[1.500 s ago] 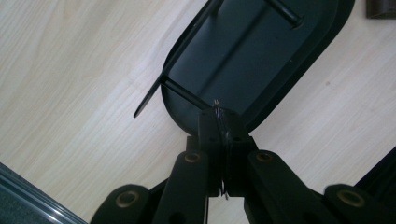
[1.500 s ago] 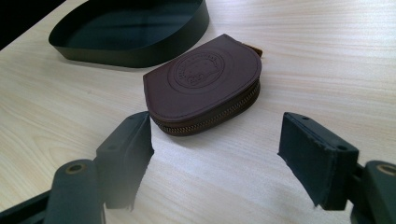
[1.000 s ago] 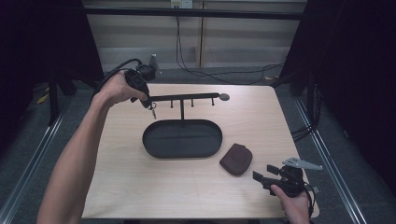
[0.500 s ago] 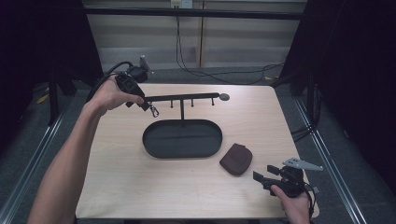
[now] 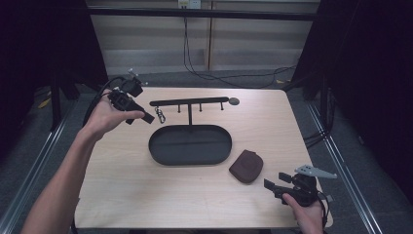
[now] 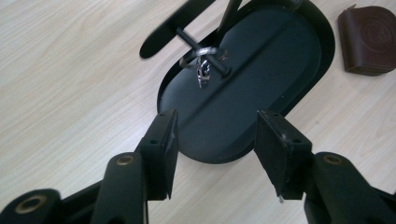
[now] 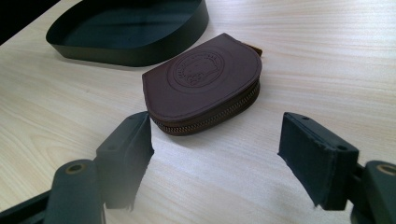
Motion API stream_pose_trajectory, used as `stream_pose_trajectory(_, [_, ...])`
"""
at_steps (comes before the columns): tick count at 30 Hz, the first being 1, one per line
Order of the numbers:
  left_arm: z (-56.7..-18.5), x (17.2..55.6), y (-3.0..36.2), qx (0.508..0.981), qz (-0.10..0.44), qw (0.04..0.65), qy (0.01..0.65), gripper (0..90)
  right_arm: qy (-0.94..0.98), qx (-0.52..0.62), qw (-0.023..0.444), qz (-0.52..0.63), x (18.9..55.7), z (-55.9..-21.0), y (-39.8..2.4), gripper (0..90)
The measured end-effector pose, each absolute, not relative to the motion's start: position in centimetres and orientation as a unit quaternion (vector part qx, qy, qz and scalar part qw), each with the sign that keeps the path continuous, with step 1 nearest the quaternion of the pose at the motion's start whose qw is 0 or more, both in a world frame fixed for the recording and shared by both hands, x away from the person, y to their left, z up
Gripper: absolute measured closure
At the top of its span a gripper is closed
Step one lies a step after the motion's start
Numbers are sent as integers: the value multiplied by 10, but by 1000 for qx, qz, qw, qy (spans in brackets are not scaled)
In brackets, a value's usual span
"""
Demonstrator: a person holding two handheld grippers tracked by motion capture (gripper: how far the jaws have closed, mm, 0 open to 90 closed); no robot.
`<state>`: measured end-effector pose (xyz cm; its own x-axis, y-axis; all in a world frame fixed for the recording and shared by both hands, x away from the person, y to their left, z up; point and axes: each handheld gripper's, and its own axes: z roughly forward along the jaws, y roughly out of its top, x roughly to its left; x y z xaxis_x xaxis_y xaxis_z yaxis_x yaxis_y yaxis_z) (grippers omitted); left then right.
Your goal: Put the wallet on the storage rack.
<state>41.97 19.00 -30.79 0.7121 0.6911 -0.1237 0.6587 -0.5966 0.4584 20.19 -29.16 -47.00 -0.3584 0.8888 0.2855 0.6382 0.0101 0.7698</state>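
Keyring (image 5: 159,116), 1 silver cluster of rings and a clasp, hanging from the leftmost peg of the black rack (image 5: 189,103), just right of the left gripper (image 5: 142,117); seen in the left gripper view (image 6: 203,65) dangling above the tray.

Nearest the bottom edge: right gripper (image 5: 273,181) in 1 hand, jaws spread wide, nothing between them, resting low at the table's near right corner. Just beyond its jaws: 1 brown zipped leather pouch (image 7: 205,86), round embossed stamp on its flap, lettering too small to read; lying flat (image 5: 246,166) beside the tray's right end, not touching it.

Mid-table: 1 black oval tray (image 5: 190,145) with a low wall, post of the rack rising from its far side. Rack bar level, several short pegs below it, round disc at its right end.

Left gripper held above the table's far left, jaws (image 6: 212,144) released and just now opening, nothing pinched between the pads.

Pale wood-grain table (image 5: 146,195), metal rails at both sides, grey floor, dark curtains, cables along the far wall.
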Motion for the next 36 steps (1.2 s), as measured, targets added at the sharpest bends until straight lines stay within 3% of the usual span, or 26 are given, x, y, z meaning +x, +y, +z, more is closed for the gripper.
stream_pose_trajectory(4, [-316,411,199,885,38,261,385,412,696,550,140,439,203,-470,-292,260])
stream_pose_trajectory(8, [-328,392,208,868,67,297,391,442,697,551,138,437,205,-471,-291,260])
stream_pose_trajectory(13, [-347,372,218,853,63,322,406,393,695,552,141,438,203,-470,-291,260])
stream_pose_trajectory(15, [-358,362,223,846,67,333,412,332,696,551,142,437,203,-471,-292,260])
stream_pose_trajectory(23, [-383,325,233,835,79,341,425,241,697,553,140,436,203,-471,-292,257])
stream_pose_trajectory(33, [-409,294,250,820,60,371,432,176,707,556,132,417,208,-475,-288,204])
stream_pose_trajectory(36, [-421,279,254,824,54,396,402,174,711,554,123,414,212,-476,-288,203])
